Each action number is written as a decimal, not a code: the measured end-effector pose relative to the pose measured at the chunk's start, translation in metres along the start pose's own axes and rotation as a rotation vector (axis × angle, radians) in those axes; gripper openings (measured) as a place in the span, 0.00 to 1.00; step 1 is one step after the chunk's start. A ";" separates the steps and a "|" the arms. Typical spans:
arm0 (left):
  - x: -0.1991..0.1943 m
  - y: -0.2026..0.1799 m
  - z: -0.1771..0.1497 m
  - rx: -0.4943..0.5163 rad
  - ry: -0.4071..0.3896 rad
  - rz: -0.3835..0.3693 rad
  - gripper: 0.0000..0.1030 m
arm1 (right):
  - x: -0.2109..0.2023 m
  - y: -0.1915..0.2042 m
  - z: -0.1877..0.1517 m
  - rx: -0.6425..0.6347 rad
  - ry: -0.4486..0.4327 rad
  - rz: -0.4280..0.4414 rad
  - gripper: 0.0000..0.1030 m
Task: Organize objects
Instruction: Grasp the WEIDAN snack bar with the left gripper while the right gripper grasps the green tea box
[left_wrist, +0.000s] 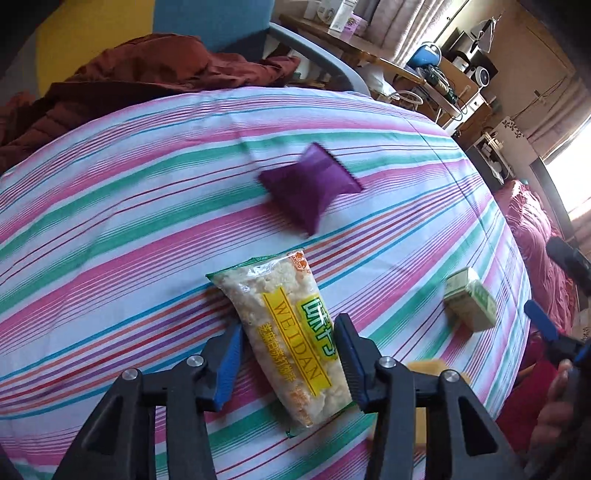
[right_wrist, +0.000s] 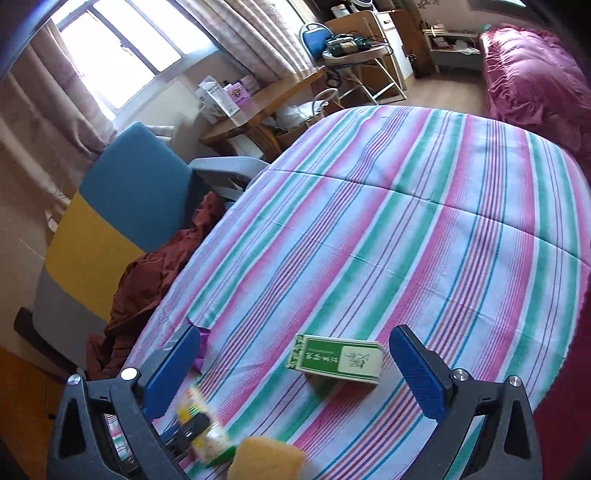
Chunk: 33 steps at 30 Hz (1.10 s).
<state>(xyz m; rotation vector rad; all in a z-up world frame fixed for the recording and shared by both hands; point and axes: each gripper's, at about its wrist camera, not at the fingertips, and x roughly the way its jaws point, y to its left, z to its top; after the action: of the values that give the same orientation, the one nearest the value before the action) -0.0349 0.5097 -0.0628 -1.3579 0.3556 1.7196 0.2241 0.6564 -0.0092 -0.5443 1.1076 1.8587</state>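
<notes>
Left gripper (left_wrist: 288, 354) fingers clamp the "WEIDAN" snack pack (left_wrist: 284, 332); right gripper (right_wrist: 295, 363) wide open, empty, near the green box (right_wrist: 336, 360) on the table (right_wrist: 424, 221).

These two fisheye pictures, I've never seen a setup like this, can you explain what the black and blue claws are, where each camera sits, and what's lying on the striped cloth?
The claws are hand-held grippers, one per hand, each carrying a forward-looking camera. The left view shows the left gripper closed around a rice snack packet. Beyond it lie a purple pouch and a green box on the striped cloth. The right view shows the right gripper open and empty, fingers either side of that green box, with a yellow sponge nearby.
</notes>
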 end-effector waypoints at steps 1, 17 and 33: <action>-0.005 0.009 -0.006 0.002 -0.010 0.000 0.47 | 0.001 -0.001 0.000 0.000 0.002 -0.014 1.00; -0.074 0.069 -0.120 -0.044 -0.125 0.004 0.47 | 0.061 0.008 -0.012 -0.167 0.186 -0.290 1.00; -0.103 0.071 -0.151 -0.055 -0.219 0.116 0.37 | 0.052 0.037 -0.024 -0.342 0.160 -0.264 0.75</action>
<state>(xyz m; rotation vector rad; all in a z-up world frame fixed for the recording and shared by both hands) 0.0063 0.3189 -0.0455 -1.1917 0.2691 1.9657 0.1638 0.6523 -0.0415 -1.0012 0.7742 1.8004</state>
